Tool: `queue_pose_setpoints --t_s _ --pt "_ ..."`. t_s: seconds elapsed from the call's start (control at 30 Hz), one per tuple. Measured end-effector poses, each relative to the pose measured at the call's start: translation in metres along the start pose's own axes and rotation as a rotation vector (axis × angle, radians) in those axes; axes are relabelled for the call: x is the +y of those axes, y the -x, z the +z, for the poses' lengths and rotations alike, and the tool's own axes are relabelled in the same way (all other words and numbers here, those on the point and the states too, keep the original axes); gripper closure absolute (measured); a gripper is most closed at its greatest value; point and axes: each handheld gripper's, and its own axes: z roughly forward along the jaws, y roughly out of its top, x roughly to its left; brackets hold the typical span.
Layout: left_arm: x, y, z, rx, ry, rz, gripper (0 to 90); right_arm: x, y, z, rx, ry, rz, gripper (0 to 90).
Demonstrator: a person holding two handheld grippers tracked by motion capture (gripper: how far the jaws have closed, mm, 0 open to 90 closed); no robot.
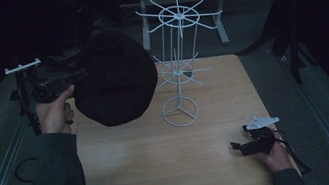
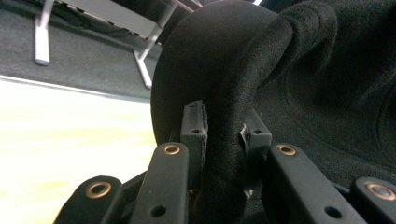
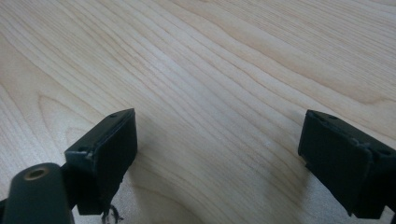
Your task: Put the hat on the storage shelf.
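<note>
While your left hand-held gripper (image 2: 223, 140) clamps the black hat (image 1: 114, 78) by its rim beside the wire rack (image 1: 175, 65), your right hand-held gripper (image 3: 219, 163) rests wide open, empty, on the surface (image 1: 163, 158).

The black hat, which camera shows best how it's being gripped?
The left gripper view: the left gripper has its jaws pinched on the black hat at its rolled brim. The high view shows the whole hat held up beside the white wire rack.

Black hat (image 1: 114, 78); white wire rack (image 1: 175, 65); pale wood-grain table (image 1: 163, 158).
</note>
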Motion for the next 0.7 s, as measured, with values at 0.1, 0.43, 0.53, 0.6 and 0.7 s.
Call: queue_pose_setpoints --t_s 0.1,0.43,0.53,0.6,0.7 --pt "0.001 0.002 0.001 -0.005 0.003 -0.002 77.4 0.000 0.000 0.000 0.000 0.000 0.000 11.6" --pt "0.004 0.008 0.000 -0.031 0.016 -0.017 77.0 0.000 0.000 0.000 0.000 0.000 0.000 11.6" --pt "0.004 0.009 -0.001 -0.039 0.024 -0.026 77.0 0.000 0.000 0.000 0.000 0.000 0.000 11.6" --pt "0.005 0.011 -0.002 -0.042 0.027 -0.027 77.0 0.000 0.000 0.000 0.000 0.000 0.000 11.6" --pt "0.006 0.014 -0.003 -0.039 0.032 -0.024 77.0 0.000 0.000 0.000 0.000 0.000 0.000 11.6"
